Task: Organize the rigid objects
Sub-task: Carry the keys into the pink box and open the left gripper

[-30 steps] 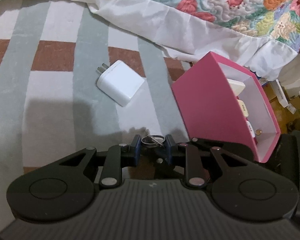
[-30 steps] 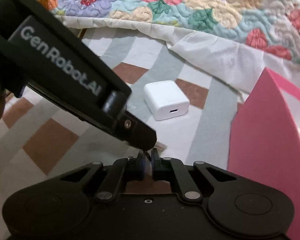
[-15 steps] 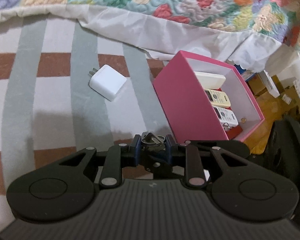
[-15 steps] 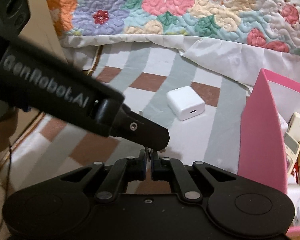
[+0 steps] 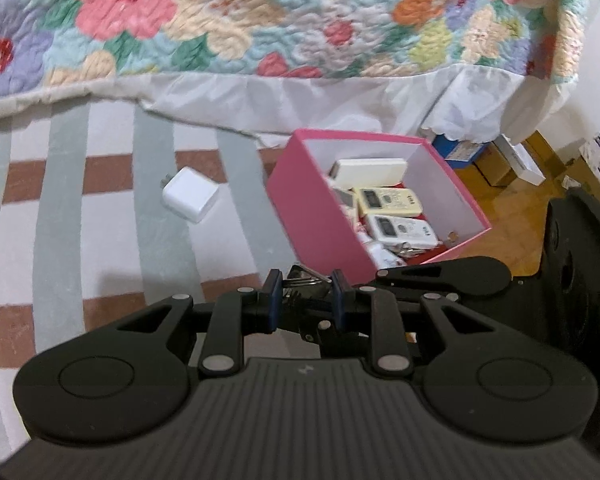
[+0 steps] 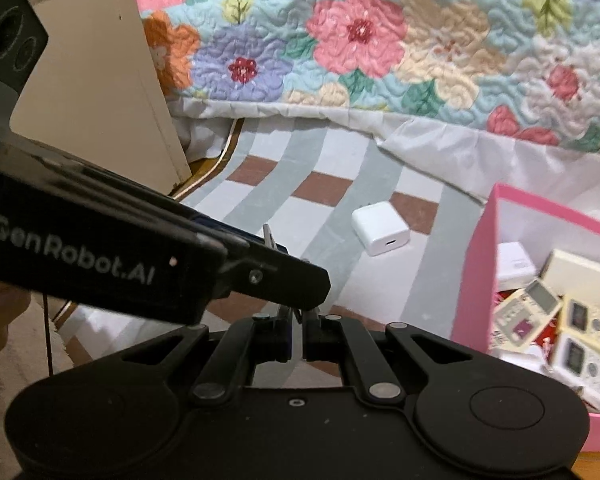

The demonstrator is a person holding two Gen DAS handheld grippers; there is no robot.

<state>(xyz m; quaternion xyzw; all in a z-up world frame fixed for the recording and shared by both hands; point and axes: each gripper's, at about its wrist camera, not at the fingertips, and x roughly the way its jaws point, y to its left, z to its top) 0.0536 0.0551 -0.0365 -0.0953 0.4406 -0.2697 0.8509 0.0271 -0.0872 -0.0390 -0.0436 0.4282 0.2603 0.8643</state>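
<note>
My left gripper [image 5: 305, 294] is shut on a metal key ring with keys [image 5: 306, 276], held in the air above the striped rug, just left of the pink box [image 5: 320, 224]. The box holds several remote controls [image 5: 392, 202]. A white charger plug [image 5: 190, 199] lies on the rug left of the box; it also shows in the right wrist view [image 6: 380, 228]. My right gripper [image 6: 298, 334] is nearly closed on the same key ring, right under the left gripper's finger [image 6: 276, 276]. The pink box [image 6: 476, 280] is on its right.
A flowered quilt [image 5: 260, 20] with a white skirt hangs over the bed behind the rug. A beige board [image 6: 100, 92] leans at the left. Cardboard boxes [image 5: 516, 160] stand on the wooden floor at the right.
Both grippers have risen together with the key ring. The rug, the charger and the box look farther away, and the inside of the box has come into view.
</note>
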